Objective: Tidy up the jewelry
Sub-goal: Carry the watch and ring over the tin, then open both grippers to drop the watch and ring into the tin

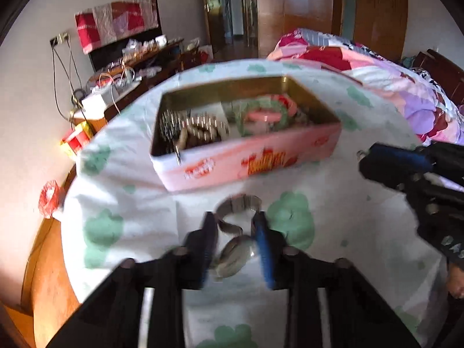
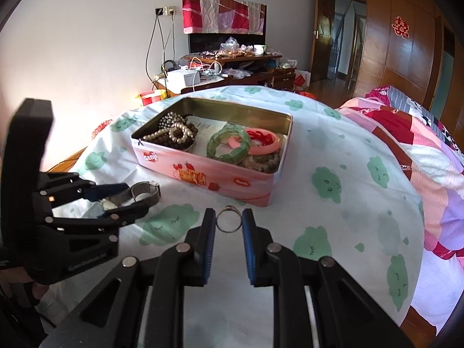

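Observation:
A silver metal watch (image 1: 232, 253) rests on the sheet between the blue pads of my left gripper (image 1: 235, 226), which is shut on its case; the band (image 2: 145, 192) loops out past the fingertips. In the right wrist view my left gripper (image 2: 137, 195) comes in from the left. My right gripper (image 2: 229, 217) is shut on a thin metal ring (image 2: 229, 229), held upright at its fingertips just above the sheet. From the left wrist view the right gripper (image 1: 365, 162) is at the right edge. Beyond both stands an open pink tin (image 2: 203, 171) (image 1: 246, 156) holding bead bracelets (image 2: 174, 134), a green bangle (image 2: 229, 145) and a pink bangle (image 2: 266, 145).
The tin stands on a bed under a white sheet with green clouds (image 2: 327, 185). A pink and purple quilt (image 2: 420, 150) lies bunched at the right. The bed's wooden edge (image 1: 46, 261) runs along the left. A cluttered desk (image 2: 232, 63) stands against the far wall.

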`<state>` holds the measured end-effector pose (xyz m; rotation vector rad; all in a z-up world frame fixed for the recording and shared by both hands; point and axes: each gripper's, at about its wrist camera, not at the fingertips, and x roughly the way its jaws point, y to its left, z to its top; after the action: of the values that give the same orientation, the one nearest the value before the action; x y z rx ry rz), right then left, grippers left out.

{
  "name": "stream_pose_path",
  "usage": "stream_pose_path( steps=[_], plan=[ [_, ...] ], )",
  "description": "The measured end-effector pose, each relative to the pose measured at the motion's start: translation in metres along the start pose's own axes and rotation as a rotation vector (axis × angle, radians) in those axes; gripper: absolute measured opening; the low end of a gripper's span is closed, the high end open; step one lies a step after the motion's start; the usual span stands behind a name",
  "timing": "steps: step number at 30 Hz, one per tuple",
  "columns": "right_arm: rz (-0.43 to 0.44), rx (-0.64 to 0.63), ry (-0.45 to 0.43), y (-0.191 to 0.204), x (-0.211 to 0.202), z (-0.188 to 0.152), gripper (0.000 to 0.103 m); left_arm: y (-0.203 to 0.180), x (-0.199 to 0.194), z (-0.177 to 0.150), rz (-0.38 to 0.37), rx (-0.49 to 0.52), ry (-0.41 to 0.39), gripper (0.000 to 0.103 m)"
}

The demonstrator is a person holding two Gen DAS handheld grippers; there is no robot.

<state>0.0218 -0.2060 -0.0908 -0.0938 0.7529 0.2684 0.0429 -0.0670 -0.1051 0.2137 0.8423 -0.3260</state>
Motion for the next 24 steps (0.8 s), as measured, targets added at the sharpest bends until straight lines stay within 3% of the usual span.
stream_pose_path(
  steps=[10,19,24],
  plan=[
    [-0.015,-0.036,-0.059,-0.005,-0.005,0.039,0.021,0.007,-0.034,0.055,0.043,0.066,-0.1,0.018],
    [-0.032,-0.055,-0.071,-0.014,0.023,0.073,0.021,0.01,-0.014,0.095,0.097,0.088,-0.129,0.018],
    [-0.049,-0.055,-0.068,-0.018,0.04,0.08,0.021,0.017,0.008,0.103,0.134,0.075,-0.106,0.018]
  ],
)
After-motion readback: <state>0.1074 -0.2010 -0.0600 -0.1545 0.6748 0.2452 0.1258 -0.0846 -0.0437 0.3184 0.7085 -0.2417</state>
